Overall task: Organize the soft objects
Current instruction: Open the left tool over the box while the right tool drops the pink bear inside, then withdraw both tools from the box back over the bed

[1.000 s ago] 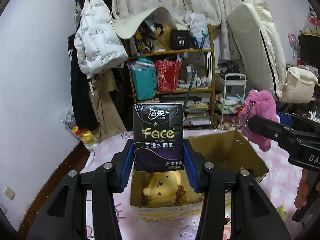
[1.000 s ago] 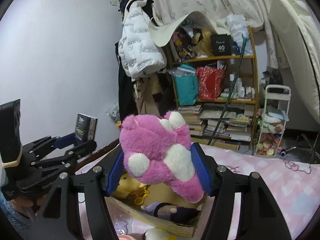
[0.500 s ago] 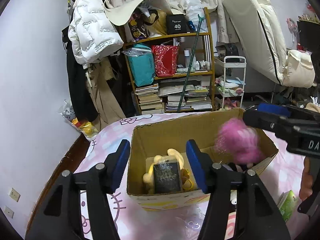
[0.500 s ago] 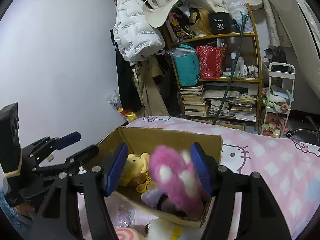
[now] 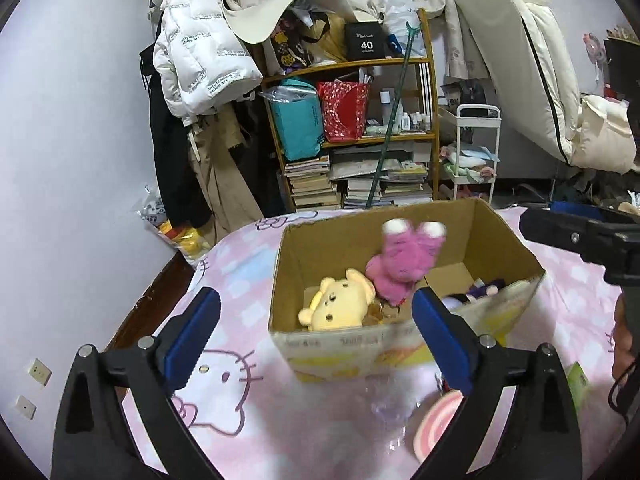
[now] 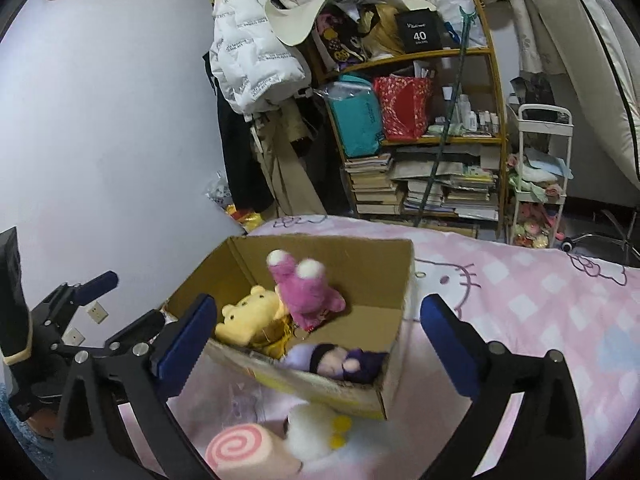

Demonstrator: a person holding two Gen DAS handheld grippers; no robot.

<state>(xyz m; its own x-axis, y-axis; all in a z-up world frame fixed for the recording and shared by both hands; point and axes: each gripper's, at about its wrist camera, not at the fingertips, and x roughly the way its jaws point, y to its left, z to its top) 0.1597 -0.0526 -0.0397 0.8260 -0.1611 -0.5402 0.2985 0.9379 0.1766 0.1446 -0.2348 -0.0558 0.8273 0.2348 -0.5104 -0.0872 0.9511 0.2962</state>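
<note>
tools (image 5: 316,328) above toy-filled box (image 5: 352,350)

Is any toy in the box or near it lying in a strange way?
Yes. The pink plush stands head-down in the cardboard box, white-tipped feet up, leaning on the yellow bear. It looks dropped, not placed.

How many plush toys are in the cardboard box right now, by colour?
Yellow: 1, the bear
Pink: 1, the plush, feet up
Purple: 1, the doll by the near wall
Total: 3 visible in the box
</note>
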